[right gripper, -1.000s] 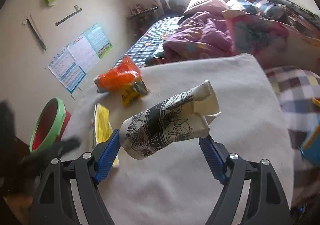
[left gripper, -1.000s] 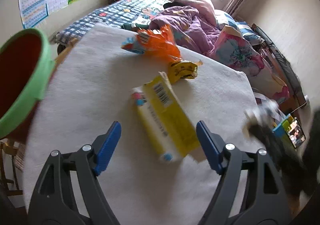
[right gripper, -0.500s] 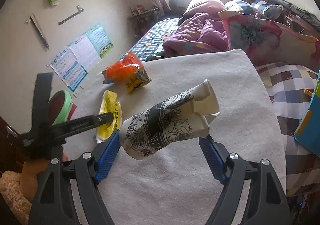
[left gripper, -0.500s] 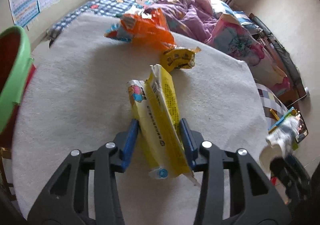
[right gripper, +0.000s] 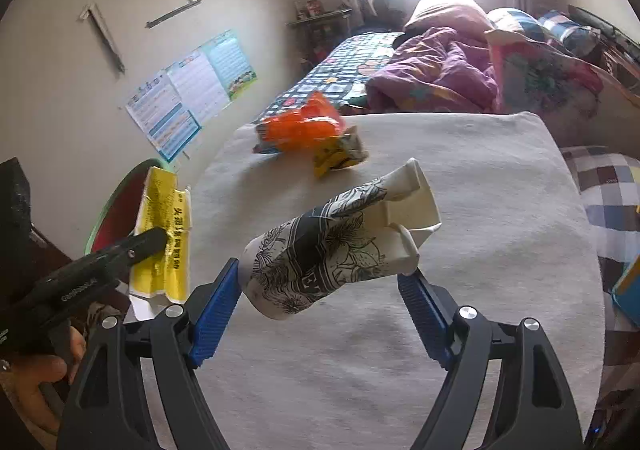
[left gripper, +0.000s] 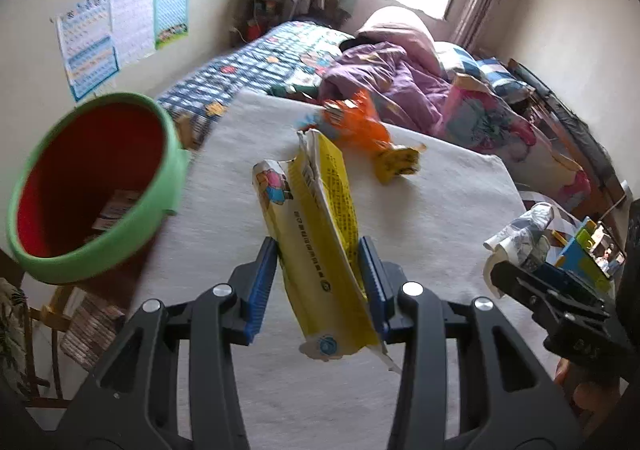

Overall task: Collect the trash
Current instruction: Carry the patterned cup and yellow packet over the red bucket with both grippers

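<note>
My left gripper (left gripper: pixel 320 282) is shut on a long yellow snack package (left gripper: pixel 320 230) and holds it up off the white-clothed table (left gripper: pixel 440 210). A red bin with a green rim (left gripper: pixel 92 186) stands just left of it, some scraps inside. My right gripper (right gripper: pixel 320 290) is shut on a crushed paper cup with a black flower print (right gripper: pixel 336 246), held above the cloth. An orange wrapper (right gripper: pixel 304 126) and a small yellow wrapper (right gripper: pixel 340 154) lie at the table's far side. In the right wrist view the yellow package (right gripper: pixel 164 226) hangs in front of the bin (right gripper: pixel 116 210).
A bed with a purple quilt (left gripper: pixel 392 82) runs behind the table. Posters (left gripper: pixel 120 30) hang on the left wall. A checked cloth (right gripper: pixel 608 186) and a blue box (left gripper: pixel 580 262) are off the table's right edge. A hand (right gripper: pixel 36 374) holds the left gripper.
The left gripper closed on the yellow package, which lay on the cloth, and lifted it toward the bin. The right gripper, still holding the cup, shifted slightly.
</note>
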`<state>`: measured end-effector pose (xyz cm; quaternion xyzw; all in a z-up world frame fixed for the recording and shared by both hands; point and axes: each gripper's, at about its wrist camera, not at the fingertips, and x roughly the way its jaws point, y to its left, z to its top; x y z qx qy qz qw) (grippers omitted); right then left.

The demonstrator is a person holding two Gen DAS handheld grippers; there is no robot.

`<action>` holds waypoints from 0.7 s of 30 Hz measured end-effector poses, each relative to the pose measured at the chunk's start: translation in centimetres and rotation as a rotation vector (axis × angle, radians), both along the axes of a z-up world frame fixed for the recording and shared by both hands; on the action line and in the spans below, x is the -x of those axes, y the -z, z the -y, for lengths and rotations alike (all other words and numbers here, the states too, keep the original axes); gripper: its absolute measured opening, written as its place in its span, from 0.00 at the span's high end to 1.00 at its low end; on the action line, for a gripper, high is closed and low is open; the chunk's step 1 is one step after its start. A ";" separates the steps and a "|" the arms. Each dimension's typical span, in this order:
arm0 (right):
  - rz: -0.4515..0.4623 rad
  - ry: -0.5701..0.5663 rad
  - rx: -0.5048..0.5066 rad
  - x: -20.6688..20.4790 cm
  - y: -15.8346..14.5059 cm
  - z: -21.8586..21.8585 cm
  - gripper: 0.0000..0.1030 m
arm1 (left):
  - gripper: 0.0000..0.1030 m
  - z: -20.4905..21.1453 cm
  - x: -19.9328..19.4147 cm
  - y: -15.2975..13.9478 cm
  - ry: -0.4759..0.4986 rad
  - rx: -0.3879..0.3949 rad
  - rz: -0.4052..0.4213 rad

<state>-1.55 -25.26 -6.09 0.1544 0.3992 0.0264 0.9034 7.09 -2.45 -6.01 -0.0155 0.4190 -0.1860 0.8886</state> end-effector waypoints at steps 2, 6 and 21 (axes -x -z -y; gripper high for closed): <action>0.002 -0.014 0.006 -0.3 -0.1 -0.9 0.26 | 0.61 -0.9 0.1 -0.4 -0.011 0.006 0.014; 0.007 -0.038 0.019 -0.8 -0.5 -3.1 0.26 | 0.61 -2.7 0.3 -1.1 -0.021 0.014 0.045; 0.017 -0.059 0.051 -3.9 -1.2 -12.2 0.26 | 0.61 -10.6 -2.4 -1.5 -0.014 0.015 0.069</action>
